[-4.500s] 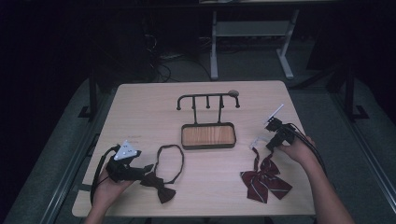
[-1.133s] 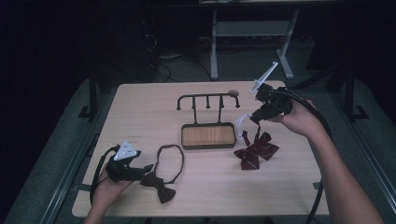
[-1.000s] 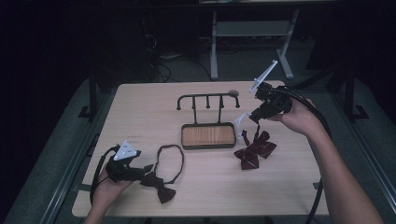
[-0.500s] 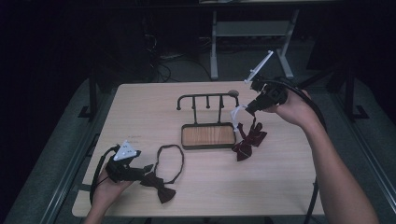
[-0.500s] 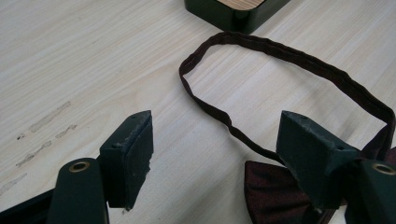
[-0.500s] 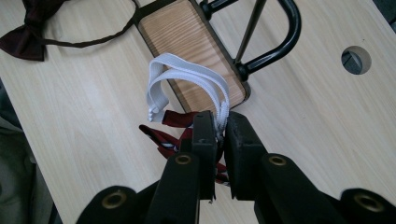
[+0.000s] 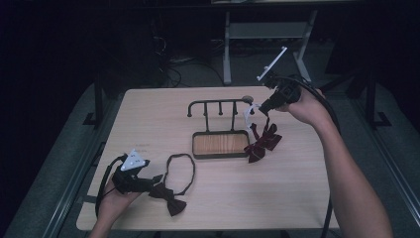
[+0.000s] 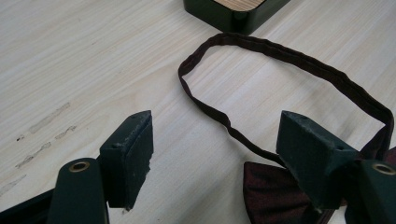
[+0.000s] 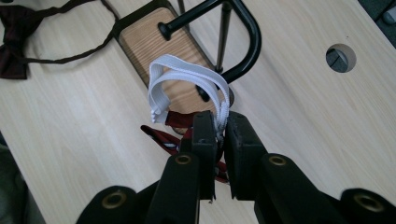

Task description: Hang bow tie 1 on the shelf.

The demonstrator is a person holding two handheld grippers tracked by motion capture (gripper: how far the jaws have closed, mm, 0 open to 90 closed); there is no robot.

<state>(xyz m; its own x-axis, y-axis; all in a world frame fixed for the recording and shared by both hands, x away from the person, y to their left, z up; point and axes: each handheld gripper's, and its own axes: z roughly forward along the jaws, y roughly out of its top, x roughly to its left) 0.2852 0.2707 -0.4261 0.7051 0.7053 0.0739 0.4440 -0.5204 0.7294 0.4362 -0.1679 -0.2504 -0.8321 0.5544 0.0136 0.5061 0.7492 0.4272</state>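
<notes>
My right gripper (image 9: 217, 135) pinches the white strap (image 9: 187, 79) of a striped bow tie (image 7: 262, 141) beside the black rack (image 7: 218, 106), while my left gripper (image 8: 219, 154) rests spread at the dark bow tie (image 7: 168, 196).

The striped maroon bow tie (image 7: 262, 143) hangs by its white elastic loop (image 9: 187, 79), which I hold pinched beside the black rack's (image 7: 218, 106) end. My other bow tie (image 7: 167, 196), plain dark maroon, lies flat near the table's (image 7: 277, 198) front edge, its neck band (image 8: 280, 60) spread in an open loop.
</notes>
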